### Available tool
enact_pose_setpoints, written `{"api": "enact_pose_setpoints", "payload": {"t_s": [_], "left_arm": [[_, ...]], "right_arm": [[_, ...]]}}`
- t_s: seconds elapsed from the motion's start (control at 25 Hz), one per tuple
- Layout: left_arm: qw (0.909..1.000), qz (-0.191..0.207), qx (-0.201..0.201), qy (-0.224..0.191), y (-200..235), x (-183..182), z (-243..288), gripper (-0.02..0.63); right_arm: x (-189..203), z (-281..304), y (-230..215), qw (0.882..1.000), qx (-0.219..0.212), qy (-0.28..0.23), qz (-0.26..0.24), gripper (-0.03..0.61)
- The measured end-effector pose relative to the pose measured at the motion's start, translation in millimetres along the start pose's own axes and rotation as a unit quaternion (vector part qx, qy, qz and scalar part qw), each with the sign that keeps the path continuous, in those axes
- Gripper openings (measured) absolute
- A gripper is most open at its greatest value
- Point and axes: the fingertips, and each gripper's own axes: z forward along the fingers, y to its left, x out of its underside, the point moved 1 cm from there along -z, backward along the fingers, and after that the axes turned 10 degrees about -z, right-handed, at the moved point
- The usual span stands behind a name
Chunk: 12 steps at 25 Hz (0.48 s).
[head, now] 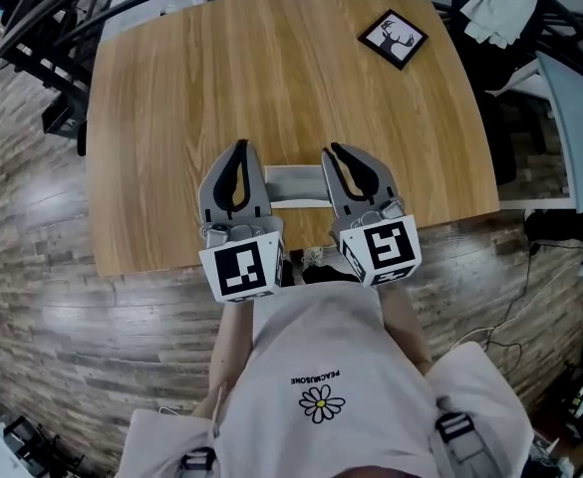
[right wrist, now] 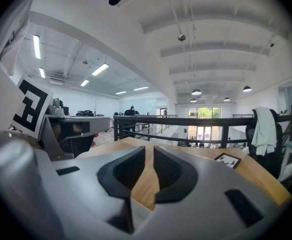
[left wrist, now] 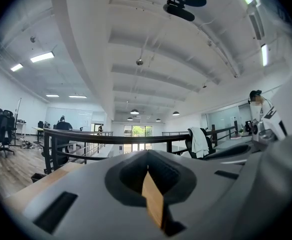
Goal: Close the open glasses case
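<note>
Glasses case (head: pixel 296 188), lower centre on bench (head: pixel 171 88), is judged light, stiff, slick, best pushed at lid; left gripper (head: pixel 239 147) jaws closed empty, right gripper (head: pixel 334 150) jaws barely parted.

Glasses case (head: pixel 297 185): light grey, oblong, lying flat on bench (head: pixel 271 88) close to its near edge, long side parallel to that edge. Both ends hidden. Can't tell if lid's open or shut.

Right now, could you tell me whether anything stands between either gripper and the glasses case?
Nothing visible does: the glasses case lies on the table right between the left gripper and the right gripper, and the framed deer picture sits away at the far corner.
</note>
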Motion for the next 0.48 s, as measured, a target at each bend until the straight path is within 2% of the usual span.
{"api": "enact_pose_setpoints", "payload": {"t_s": [0.24,0.48], "left_arm": [[1.0,-0.003,-0.004,0.008,5.0,4.5,6.3,0.017],[0.9998,-0.001,-0.006,0.021,9.1,15.4,8.2,0.017]], "right_arm": [[16.9,15.0,8.1,0.998,-0.041,0.024,0.032,0.199],[46.0,27.5,12.6,0.996,-0.048,0.056,0.052,0.219]]}}
